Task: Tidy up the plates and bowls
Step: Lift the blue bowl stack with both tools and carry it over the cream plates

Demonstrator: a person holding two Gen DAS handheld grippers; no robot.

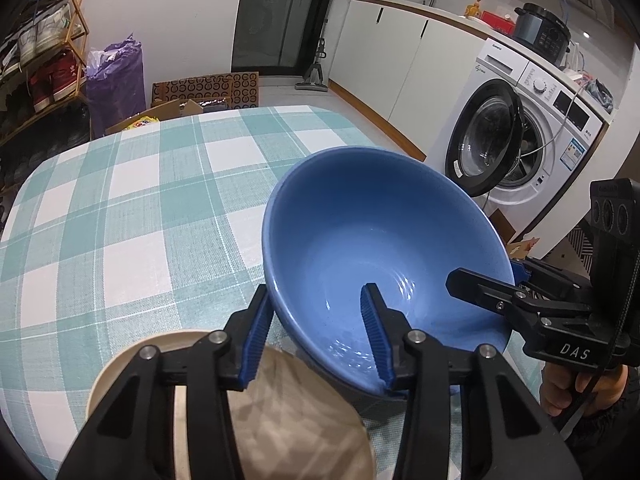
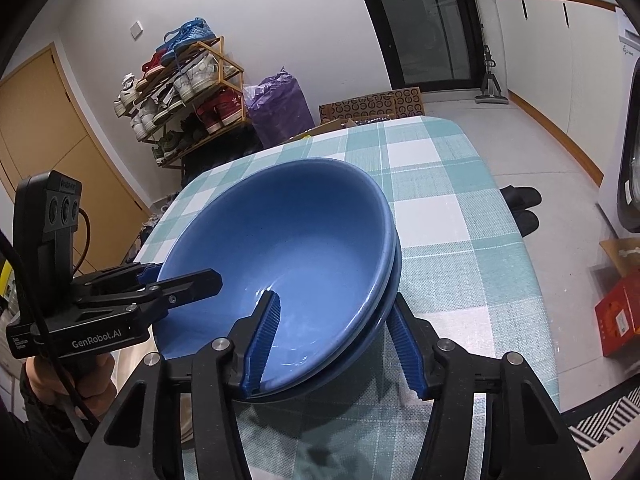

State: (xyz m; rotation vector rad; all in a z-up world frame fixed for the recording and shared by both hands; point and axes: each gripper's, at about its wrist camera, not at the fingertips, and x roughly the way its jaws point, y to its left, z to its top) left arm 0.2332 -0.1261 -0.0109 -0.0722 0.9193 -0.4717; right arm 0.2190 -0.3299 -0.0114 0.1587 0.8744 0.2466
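The glazed blue bowl (image 1: 380, 248), tilted at lower right of the checked surface (image 1: 132, 208), looks stiff, heavy, slick and chippable, so its rim suits the hold: left gripper (image 1: 316, 336) and right gripper (image 2: 334, 340) each pinch opposite edges.

"DAS" is printed in white on the right gripper (image 1: 480, 284) body, seen from the left wrist view. "GenRobot.AI" is printed on the left gripper (image 2: 180, 284) body in the right wrist view. Small lettering on the washer (image 1: 532, 120) is there too, but can't be read.
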